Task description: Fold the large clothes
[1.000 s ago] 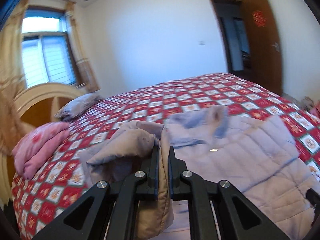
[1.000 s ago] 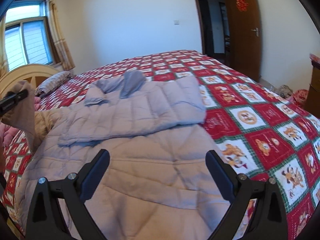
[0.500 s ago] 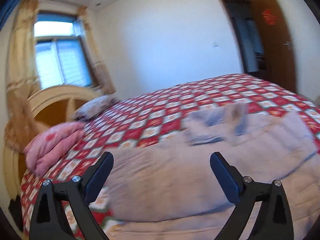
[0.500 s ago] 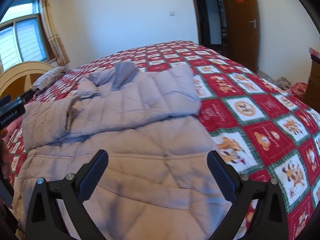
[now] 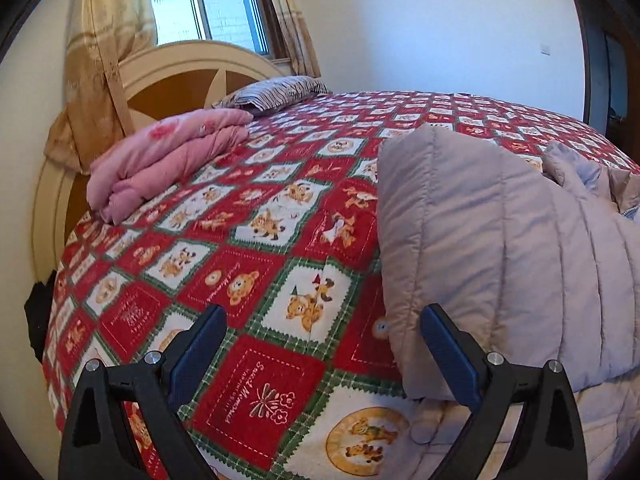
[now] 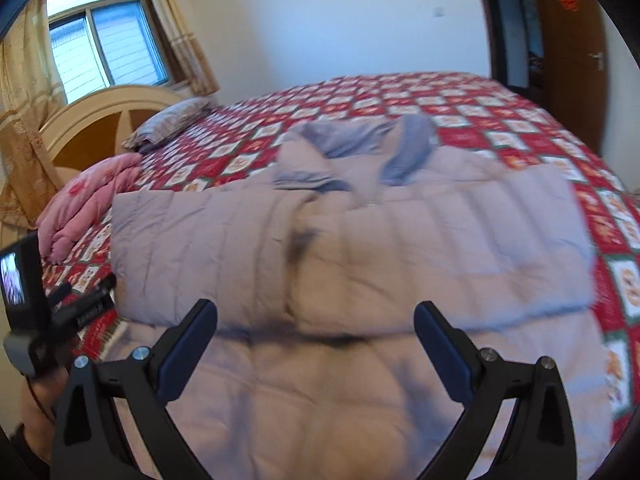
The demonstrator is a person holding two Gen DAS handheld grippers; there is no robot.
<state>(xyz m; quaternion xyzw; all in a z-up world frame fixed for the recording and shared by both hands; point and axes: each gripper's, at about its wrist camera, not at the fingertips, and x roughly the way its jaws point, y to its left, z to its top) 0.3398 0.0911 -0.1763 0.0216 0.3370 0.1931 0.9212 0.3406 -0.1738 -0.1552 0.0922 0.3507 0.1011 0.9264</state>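
Quilted jacket (image 6: 360, 240) sprawls across the red patchwork bedspread (image 5: 280, 240), sleeves folded across its body, collar toward the far side, long axis running away from the cameras. Left gripper (image 5: 324, 354) hangs wide open, empty, just off the jacket's left edge over bare bedspread. Right gripper (image 6: 316, 344) gapes equally wide above the hem, gripping nothing. Pink folded blanket (image 5: 160, 160) sits by the headboard (image 5: 176, 80).

Each camera sits behind its own gripper, looking forward and down along the fingers. The left view hangs close over the bedspread (image 5: 256, 280), facing the headboard (image 5: 176, 80). The right view looks from the bedside across the jacket (image 6: 360, 248) toward the far wall. Both share the jacket, pillow (image 5: 276, 90), window (image 6: 104, 48) and pink quilt (image 5: 168, 160).
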